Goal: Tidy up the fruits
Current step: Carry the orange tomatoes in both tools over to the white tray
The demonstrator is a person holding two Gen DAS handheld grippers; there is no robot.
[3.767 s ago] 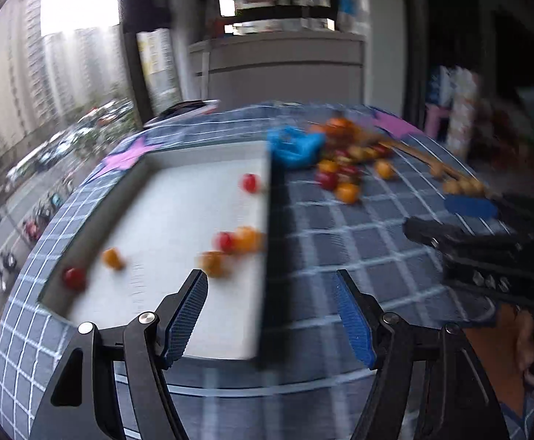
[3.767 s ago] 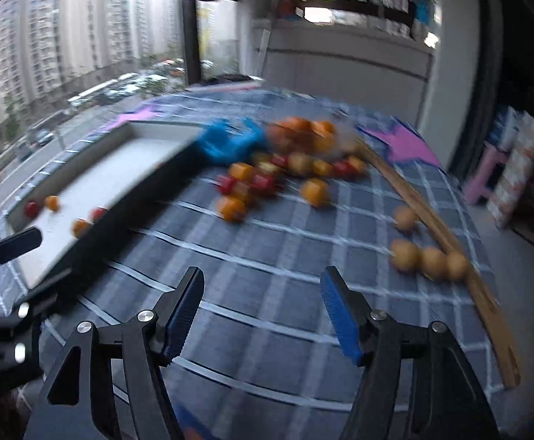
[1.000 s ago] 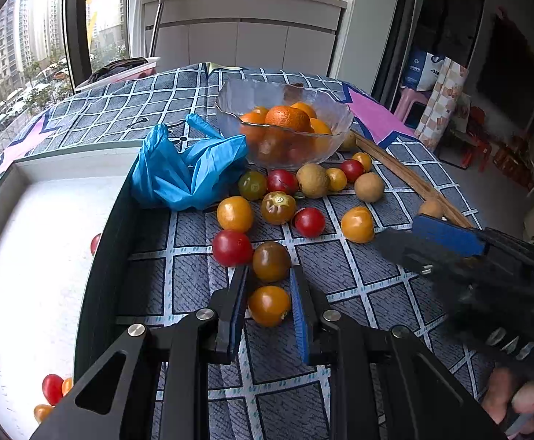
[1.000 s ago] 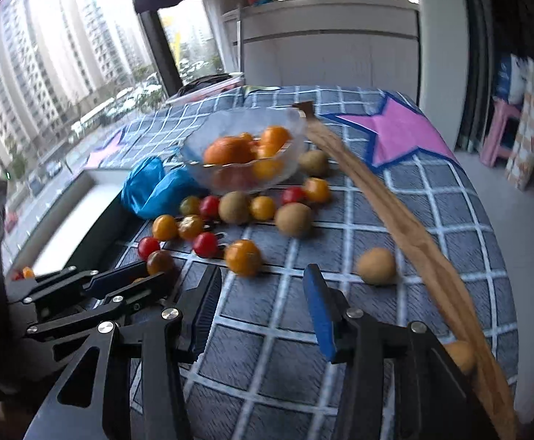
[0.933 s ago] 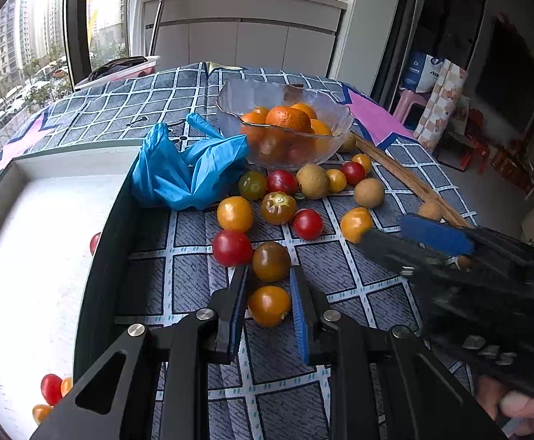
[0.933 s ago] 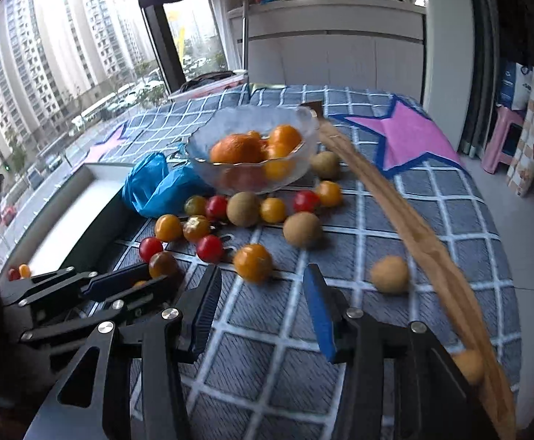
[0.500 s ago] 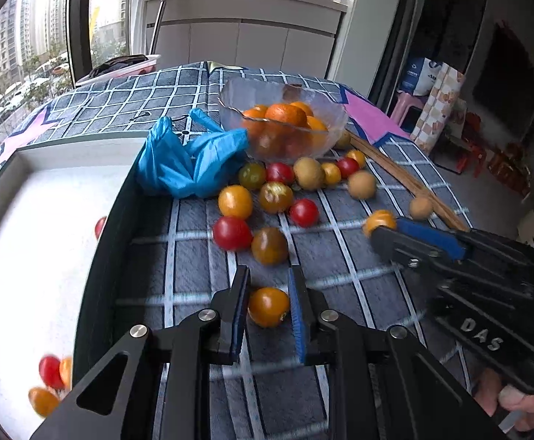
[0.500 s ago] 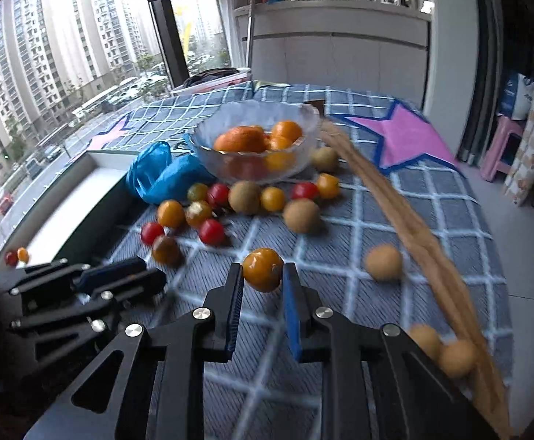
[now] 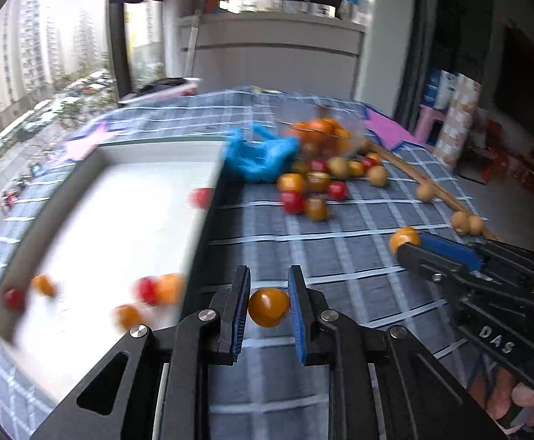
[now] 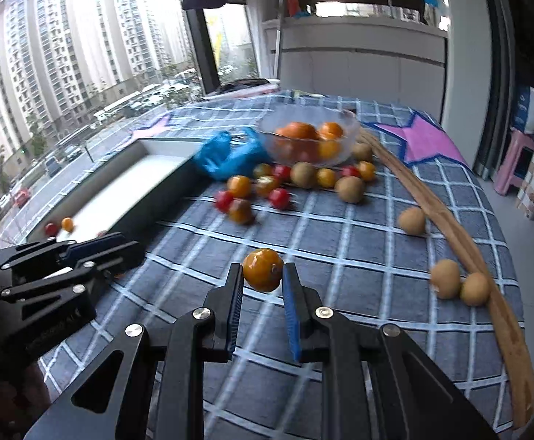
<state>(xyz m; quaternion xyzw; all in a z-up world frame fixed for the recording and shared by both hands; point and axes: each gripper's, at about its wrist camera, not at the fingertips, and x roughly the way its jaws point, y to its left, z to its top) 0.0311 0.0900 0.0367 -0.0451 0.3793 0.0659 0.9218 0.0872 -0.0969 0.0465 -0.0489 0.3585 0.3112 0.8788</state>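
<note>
In the left wrist view, the white tray fills the left half of the frame, with a few red and orange tomatoes lying along its lower left; it looks like the collecting place for the small fruit, which would explain why both grippers carry a tomato toward it. At lower centre the left gripper has its jaws drawn in to a narrow gap, the blue pads pressing either side of an orange tomato, which hangs above the checked cloth just right of the tray's dark wall. At upper centre sit a blue bag, a glass bowl of oranges and a loose heap of red and orange tomatoes with brownish fruit beside it. At the right edge the right gripper reaches in, an orange fruit at its tip.

In the right wrist view, the left gripper lies at the left edge, near the tray's near corner. At lower centre the right gripper is closed to a narrow gap on a second orange tomato, held clear above the cloth. To the right a wooden strip curves down the frame, with brownish round fruit resting against it; those are not yet sorted
</note>
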